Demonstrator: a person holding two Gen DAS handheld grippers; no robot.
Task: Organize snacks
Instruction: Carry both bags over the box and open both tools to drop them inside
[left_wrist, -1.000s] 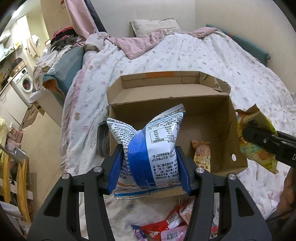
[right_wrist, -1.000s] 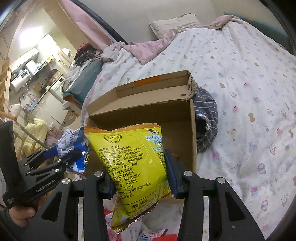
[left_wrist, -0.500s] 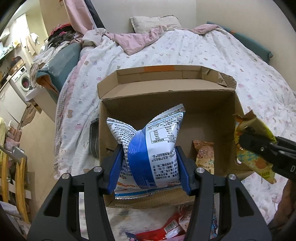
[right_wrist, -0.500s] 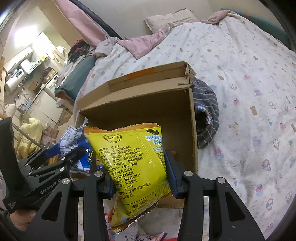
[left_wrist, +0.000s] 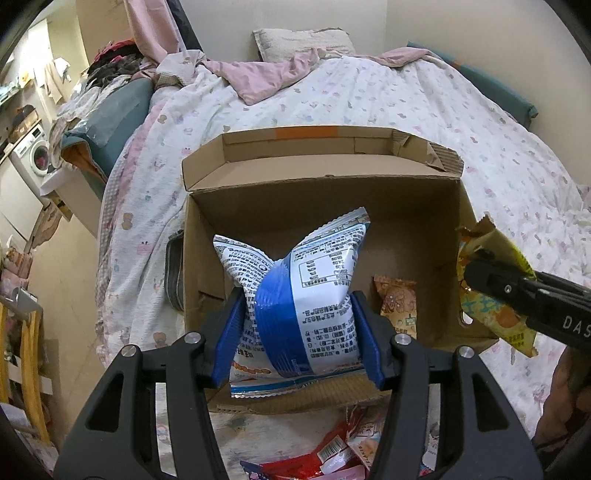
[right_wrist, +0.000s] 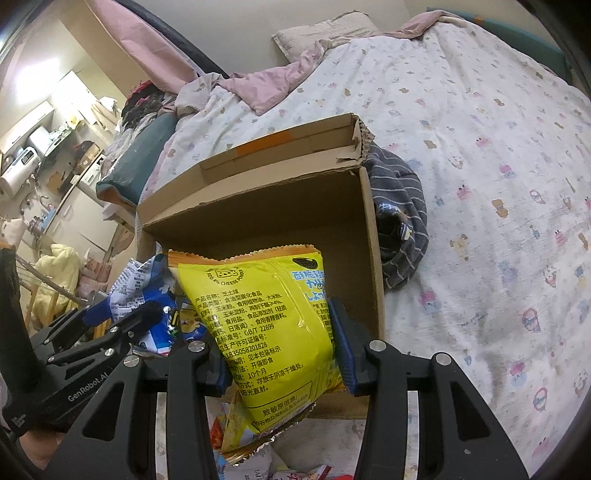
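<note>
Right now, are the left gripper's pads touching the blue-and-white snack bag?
Touching. The left wrist view shows both blue pads of the left gripper pressed into the blue-and-white snack bag, pinching its middle so the top flares above the cardboard box.

A lived-in bedroom of a small home: an unmade bed (left_wrist: 406, 110) fills the room from 12 to 3 o'clock, its cartoon-print sheet rumpled, a pink blanket (left_wrist: 266, 77) thrown back below a pillow (left_wrist: 303, 46) set against the bare wall. At 10 o'clock, clothes (left_wrist: 114, 66) lie heaped, and past them a front-loading washing machine (left_wrist: 35, 155) stands in an adjoining utility corner. A striped garment (right_wrist: 402, 206) lies crumpled on the sheet beside an open cardboard box (left_wrist: 325, 206).
</note>
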